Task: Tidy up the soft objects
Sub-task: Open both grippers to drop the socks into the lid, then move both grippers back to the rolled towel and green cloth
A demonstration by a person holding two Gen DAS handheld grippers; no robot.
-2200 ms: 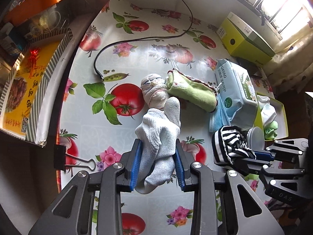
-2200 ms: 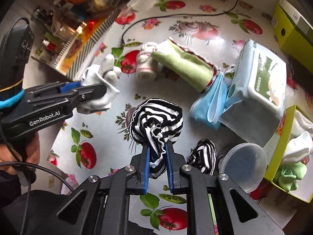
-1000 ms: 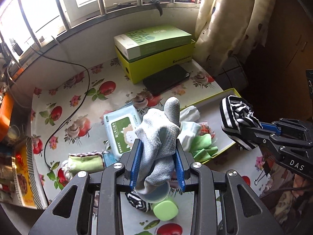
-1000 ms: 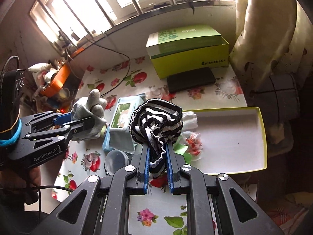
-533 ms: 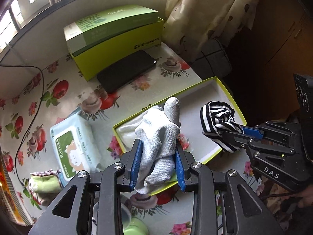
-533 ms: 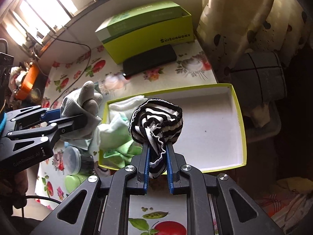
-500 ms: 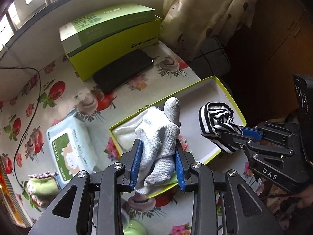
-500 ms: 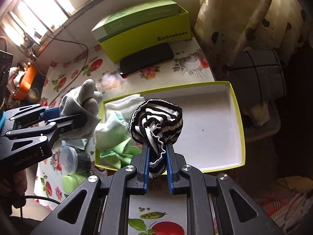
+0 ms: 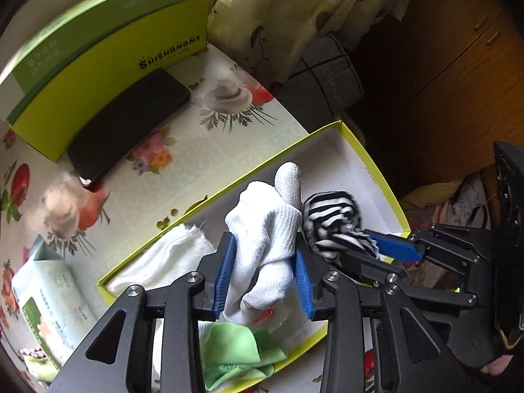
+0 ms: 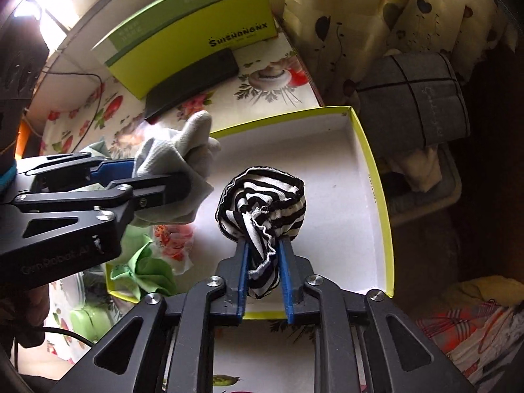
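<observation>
My left gripper [image 9: 263, 255] holds a rolled white sock [image 9: 265, 229] between its blue pads, low over the left half of the yellow-rimmed white tray [image 9: 229, 188]. Its jaws are opening while the pads still touch the sock. To its right, my right gripper [image 10: 262, 245] holds a black-and-white striped sock [image 10: 262, 203] over the tray's bare white floor [image 10: 327, 177]. These jaws are opening too, with the sock's tail still between the pads. In the right wrist view the left gripper [image 10: 163, 180] and white sock [image 10: 177, 160] show at the left.
The tray holds a white cloth [image 9: 163, 255], a green cloth [image 9: 235, 353] and a red-printed packet [image 10: 173, 239]. Beyond it lie a black phone [image 9: 127, 121] and a green box [image 9: 108, 42]. A wipes pack [image 9: 49, 301] sits left. The table edge and a curtain [image 10: 376, 16] are at right.
Both grippers carried their socks from the left of the table over to the tray and sank toward it. The tray now fills much of both views.
</observation>
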